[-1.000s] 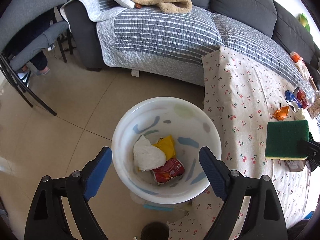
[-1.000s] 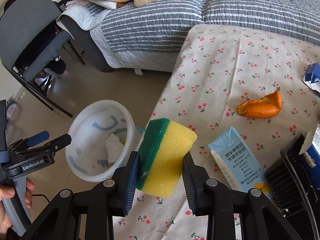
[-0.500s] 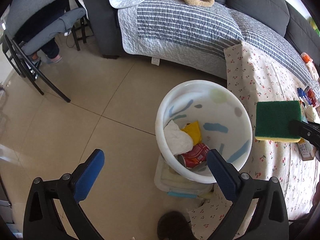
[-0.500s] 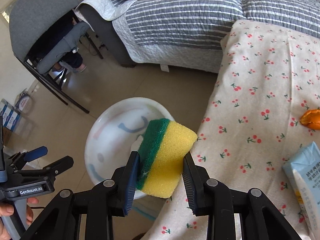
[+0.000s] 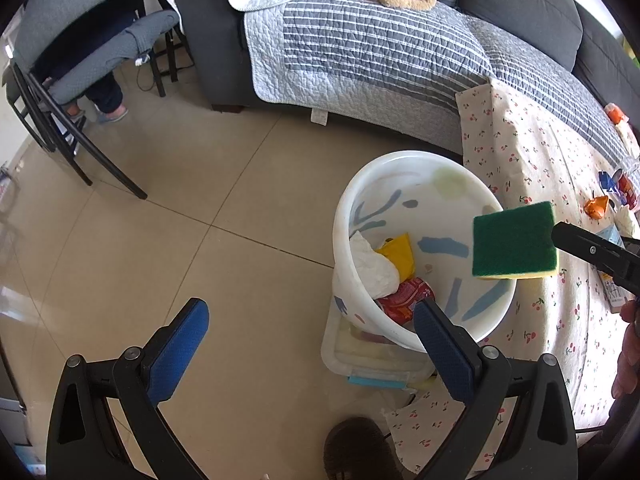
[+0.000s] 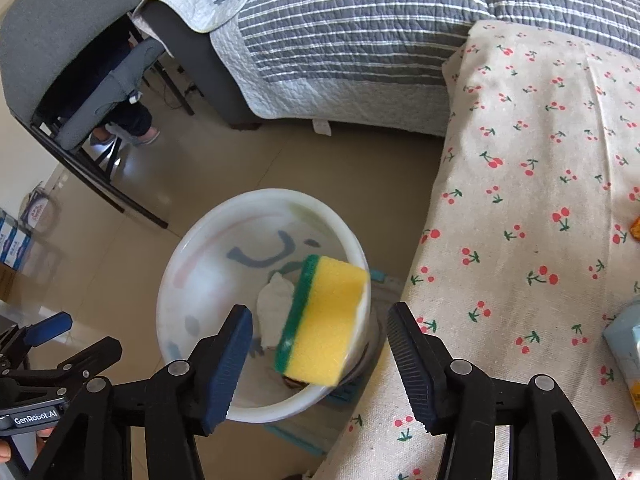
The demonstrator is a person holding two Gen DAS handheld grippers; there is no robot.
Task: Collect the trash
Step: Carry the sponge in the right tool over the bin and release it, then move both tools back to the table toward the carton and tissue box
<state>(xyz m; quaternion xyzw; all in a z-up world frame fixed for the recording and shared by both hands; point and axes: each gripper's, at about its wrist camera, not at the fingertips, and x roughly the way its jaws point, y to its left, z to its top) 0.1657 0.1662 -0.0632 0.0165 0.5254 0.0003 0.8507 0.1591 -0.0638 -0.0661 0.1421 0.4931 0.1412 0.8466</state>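
A yellow sponge with a green scouring side [image 6: 322, 322] hangs loose in the air over the near rim of the white bucket [image 6: 192, 248]. My right gripper [image 6: 320, 330] is open around the sponge, with a gap on each side. In the left wrist view the sponge [image 5: 514, 242] shows its green face above the bucket [image 5: 348, 200]. The bucket holds crumpled white paper [image 5: 372, 264], a yellow wrapper [image 5: 398, 254] and a red wrapper [image 5: 404, 302]. My left gripper [image 5: 308, 308] is open and holds nothing, low over the floor just left of the bucket.
The cherry-print tablecloth [image 6: 540, 200] covers the table right of the bucket, with orange peel [image 5: 596, 206] and a light blue carton [image 6: 624, 340] on it. A clear plastic box [image 5: 372, 360] sits under the bucket. Behind are a sofa with a striped quilt [image 5: 380, 48] and a grey chair [image 5: 92, 52].
My right gripper carried the sponge left from the table to over the bucket, then opened and let it go. My left gripper drew back and left from the bucket.
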